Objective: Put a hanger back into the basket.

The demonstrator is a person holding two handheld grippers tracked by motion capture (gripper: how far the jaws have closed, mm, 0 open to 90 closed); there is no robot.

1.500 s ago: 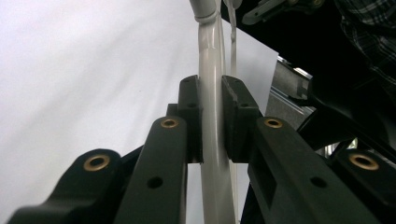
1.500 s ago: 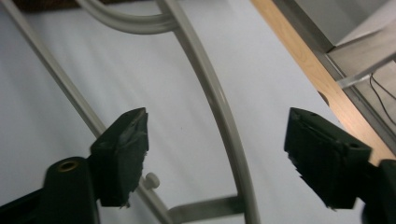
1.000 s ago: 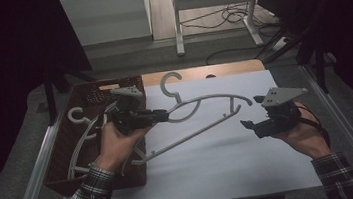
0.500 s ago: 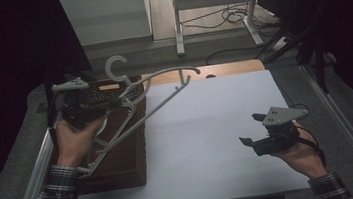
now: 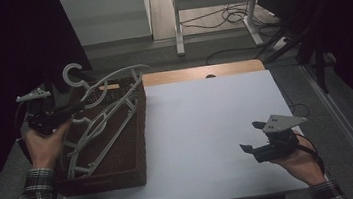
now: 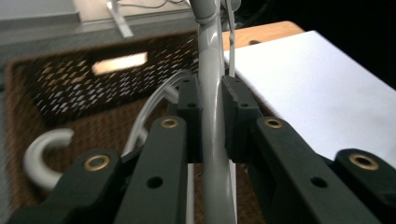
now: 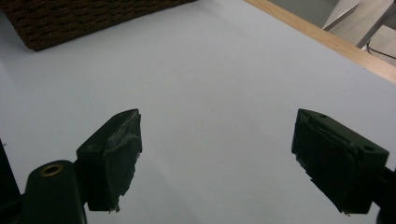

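White clothes hanger is clamped in the left gripper above the brown wicker basket. Right gripper is spread wide, grasping nothing, over the white table.

Two black fingers of the right gripper rise from the bottom edge, set wide apart with nothing between them. Beneath and beyond the fingers spreads a pale, bare table top. Far ahead of the left finger, a dark woven basket stands on the table. Beyond the right finger runs a wooden table edge, and past it pale slanted bars, perhaps a stand's legs.
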